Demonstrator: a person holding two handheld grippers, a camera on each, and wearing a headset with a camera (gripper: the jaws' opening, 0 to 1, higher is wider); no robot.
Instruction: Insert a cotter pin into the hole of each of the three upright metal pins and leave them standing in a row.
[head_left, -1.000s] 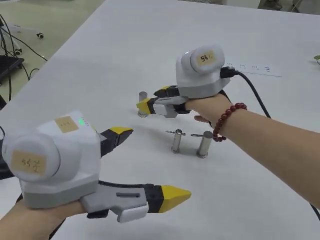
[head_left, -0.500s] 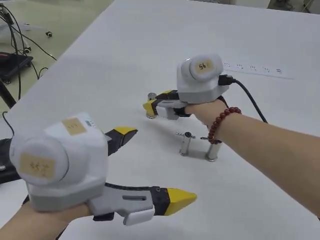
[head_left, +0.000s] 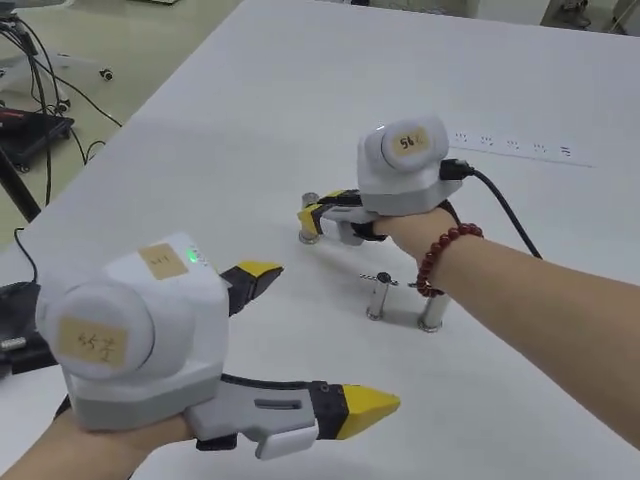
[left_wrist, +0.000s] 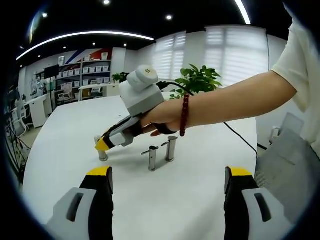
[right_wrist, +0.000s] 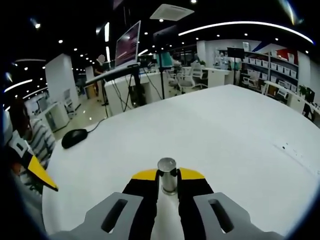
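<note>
Silver metal pins (head_left: 377, 299), white table (head_left: 300, 90), red bracelet (head_left: 446, 255)

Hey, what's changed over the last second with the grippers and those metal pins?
Hardly anything; mostly the head camera shifted. The right gripper stays closed on the third metal pin, which has not moved. The left gripper stays open and empty, and the two other pins still stand side by side.

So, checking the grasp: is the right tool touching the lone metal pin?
Touching. The right gripper view shows the right tool closed on the metal pin, both tips against its sides.
</note>
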